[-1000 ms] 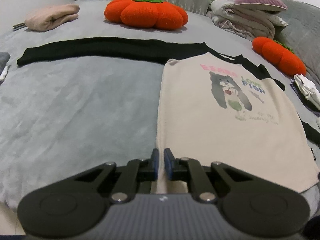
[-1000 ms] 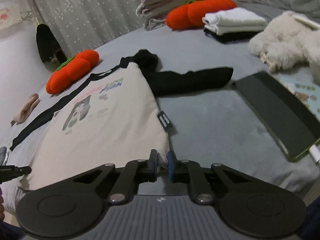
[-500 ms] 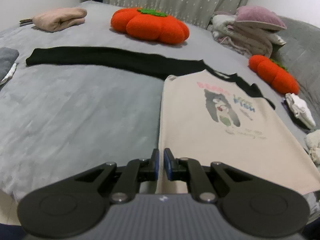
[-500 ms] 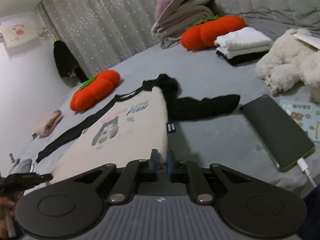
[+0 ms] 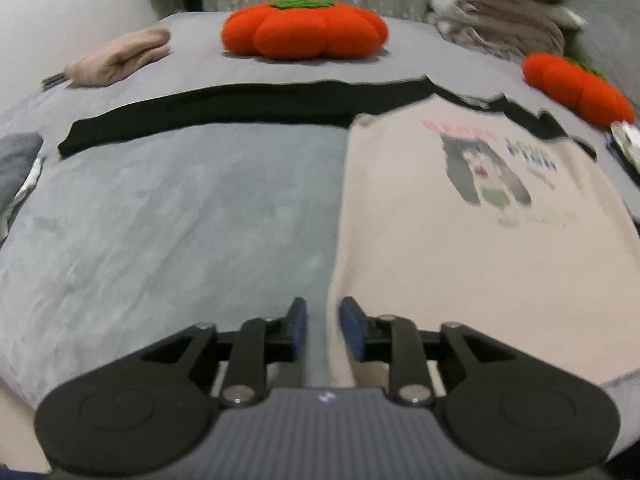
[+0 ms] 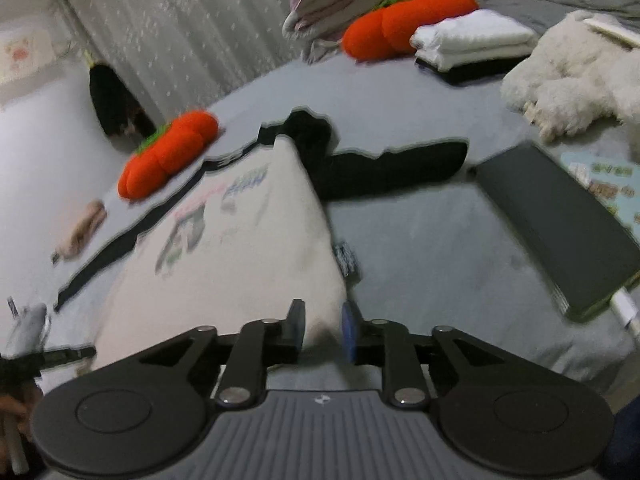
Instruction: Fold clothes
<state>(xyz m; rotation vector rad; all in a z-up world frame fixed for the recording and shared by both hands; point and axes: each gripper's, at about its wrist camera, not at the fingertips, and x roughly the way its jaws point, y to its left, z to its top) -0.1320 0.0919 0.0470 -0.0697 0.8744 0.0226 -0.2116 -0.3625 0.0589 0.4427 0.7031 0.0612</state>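
On the grey bed [image 5: 168,216] a cream shirt [image 5: 460,248] with a cat print lies flat, its black sleeves [image 5: 224,108] stretched out to either side. The left gripper [image 5: 323,330] sits at the shirt's near left hem corner; its jaws have just been opening and now stand narrowly apart, the hem edge between the pads but not pinched. The right gripper [image 6: 323,330] is at the near right corner, its jaws likewise just parted a little, the fabric loose between them. A dark tablet [image 6: 560,224] lies to the right, well clear of the shirt.
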